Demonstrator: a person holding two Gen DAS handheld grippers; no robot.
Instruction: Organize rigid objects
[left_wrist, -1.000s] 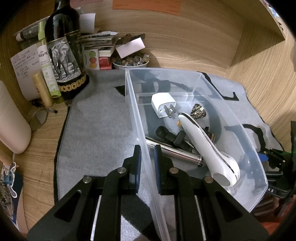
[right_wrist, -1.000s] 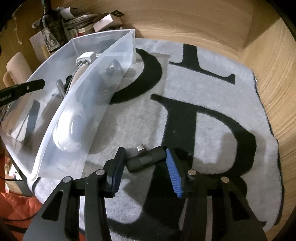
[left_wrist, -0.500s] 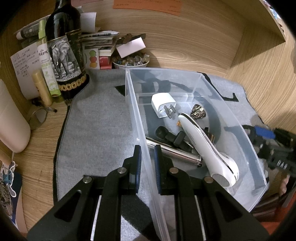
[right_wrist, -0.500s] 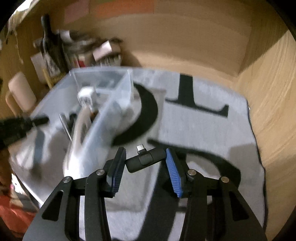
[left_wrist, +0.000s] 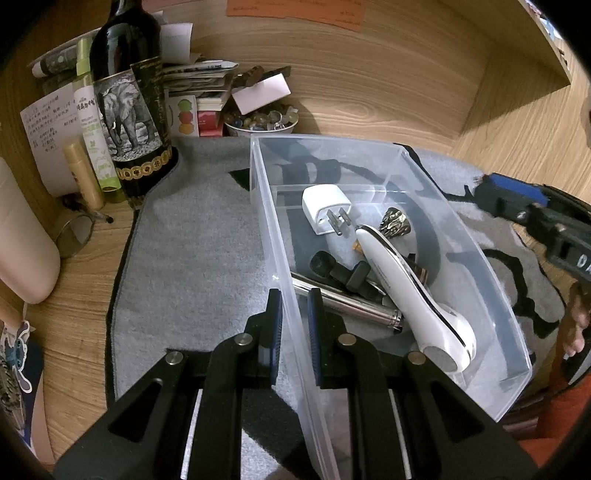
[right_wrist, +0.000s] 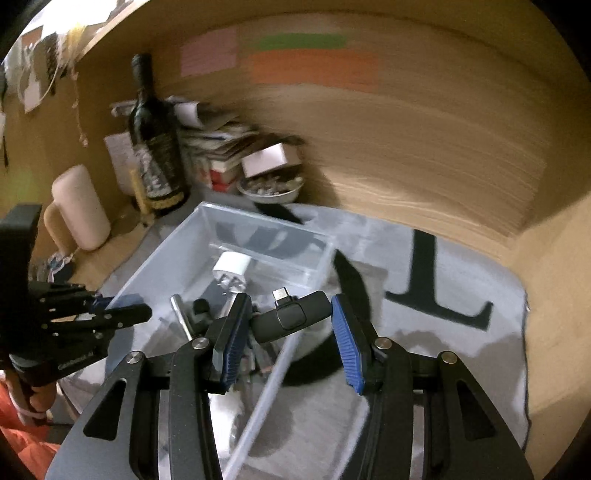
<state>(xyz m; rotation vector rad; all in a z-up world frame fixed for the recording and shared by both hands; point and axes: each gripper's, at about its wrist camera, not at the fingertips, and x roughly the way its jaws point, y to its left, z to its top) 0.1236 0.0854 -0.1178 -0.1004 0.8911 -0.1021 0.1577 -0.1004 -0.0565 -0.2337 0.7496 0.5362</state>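
A clear plastic bin (left_wrist: 436, 184) sits on the grey mat. It holds a white plug charger (left_wrist: 327, 208), a white handheld device (left_wrist: 413, 284), a metal cylinder (left_wrist: 351, 304) and small black pieces. My left gripper (left_wrist: 294, 308) is shut on the bin's left wall. My right gripper (right_wrist: 288, 321) is shut on a small black USB-C adapter (right_wrist: 290, 319) and holds it in the air over the bin's right wall (right_wrist: 280, 365). The right gripper also shows at the right of the left wrist view (left_wrist: 517, 203).
A dark wine bottle (left_wrist: 129, 99), a green tube (left_wrist: 92, 122), a gold tube (left_wrist: 79, 173), papers and a bowl of small stones (left_wrist: 260, 123) crowd the back left corner. A pale cylinder (left_wrist: 22, 240) lies at the left. Wooden walls close the back and right.
My right gripper has lifted the black adapter off the mat and carried it left, up over the bin's right wall. My left gripper has stayed clamped on the bin wall.
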